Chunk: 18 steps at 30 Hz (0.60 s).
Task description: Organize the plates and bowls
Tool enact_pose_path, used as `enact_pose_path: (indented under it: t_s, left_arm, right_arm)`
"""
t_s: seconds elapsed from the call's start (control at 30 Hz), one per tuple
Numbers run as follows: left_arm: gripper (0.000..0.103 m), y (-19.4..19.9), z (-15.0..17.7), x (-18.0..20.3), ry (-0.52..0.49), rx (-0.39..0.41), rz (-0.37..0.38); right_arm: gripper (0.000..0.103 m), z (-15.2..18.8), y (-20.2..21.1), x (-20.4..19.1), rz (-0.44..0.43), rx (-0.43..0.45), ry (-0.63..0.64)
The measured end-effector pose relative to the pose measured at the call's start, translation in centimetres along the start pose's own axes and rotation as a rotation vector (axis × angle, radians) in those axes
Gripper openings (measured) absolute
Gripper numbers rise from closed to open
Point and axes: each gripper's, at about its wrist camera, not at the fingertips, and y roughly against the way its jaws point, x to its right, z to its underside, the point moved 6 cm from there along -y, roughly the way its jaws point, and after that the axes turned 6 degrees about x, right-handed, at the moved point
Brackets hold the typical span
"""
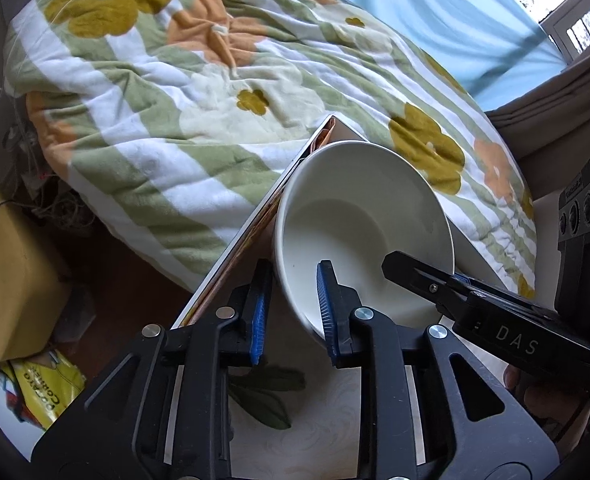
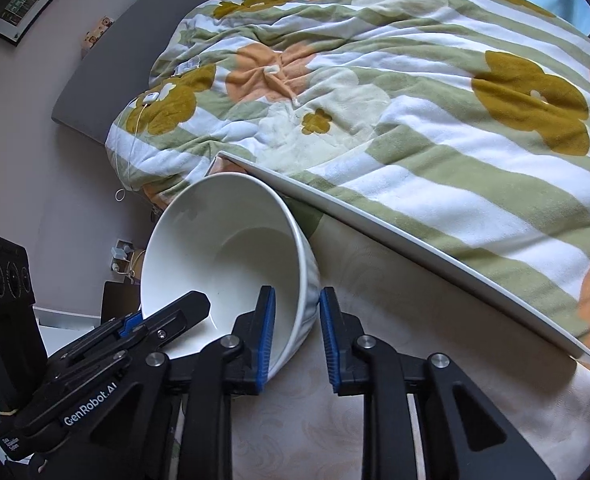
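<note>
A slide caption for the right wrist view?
Both grippers, right and left, clamp opposite rim sides of a white bowl.

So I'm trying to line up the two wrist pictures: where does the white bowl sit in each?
Left wrist view: white bowl lower centre-right, the left gripper straddling its near rim, the right gripper on its right rim.
Right wrist view: the bowl lower centre-left, the right gripper astride its right wall.
Shared landmark: the floral blanket behind the bowl.
</note>
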Motion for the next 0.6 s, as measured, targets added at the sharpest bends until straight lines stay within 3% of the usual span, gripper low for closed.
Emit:
enact_pose_path:
  t_s: [0.27,0.6]
  left_arm:
    - [0.020,1.7,0.2,1.0,-0.049,0.022,-0.004]
    - [0.020,10.1,2.5,6.1,-0.147,0.116,0.017]
  right_arm:
    - [0.020,0.3,1.5,-0.2,-0.008,0.036,-0.019]
    - [0.020,3.3,9.5,-1.1,-0.020,0.146,-0.018]
